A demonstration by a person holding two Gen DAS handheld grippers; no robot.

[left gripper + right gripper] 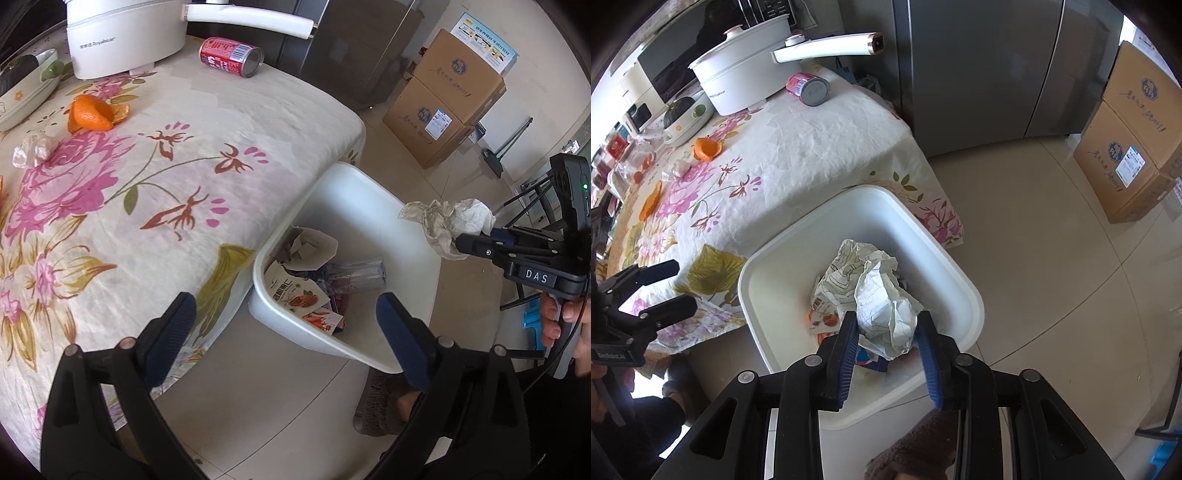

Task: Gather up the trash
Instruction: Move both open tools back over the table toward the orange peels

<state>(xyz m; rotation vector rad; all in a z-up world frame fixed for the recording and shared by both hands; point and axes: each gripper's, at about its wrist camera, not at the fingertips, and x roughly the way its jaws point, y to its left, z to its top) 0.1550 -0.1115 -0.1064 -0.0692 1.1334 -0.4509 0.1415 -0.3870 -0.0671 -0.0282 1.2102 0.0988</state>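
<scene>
My right gripper (888,328) is shut on a crumpled paper ball (882,314) and holds it over the white bin (964,288); the ball also shows in the left wrist view (448,219) above the bin's rim (295,325). The bin beside the table holds snack wrappers (299,295) and a clear plastic cup (358,275). My left gripper (286,321) is open and empty, near the table edge over the bin. On the floral tablecloth lie orange peel (92,114), a red can (231,57) on its side and a crumpled clear wrapper (31,149).
A white electric pot (125,33) with a long handle and a bowl (27,88) stand at the back of the table (207,155). Stacked cardboard boxes (450,99) stand on the tiled floor by a grey fridge (982,70).
</scene>
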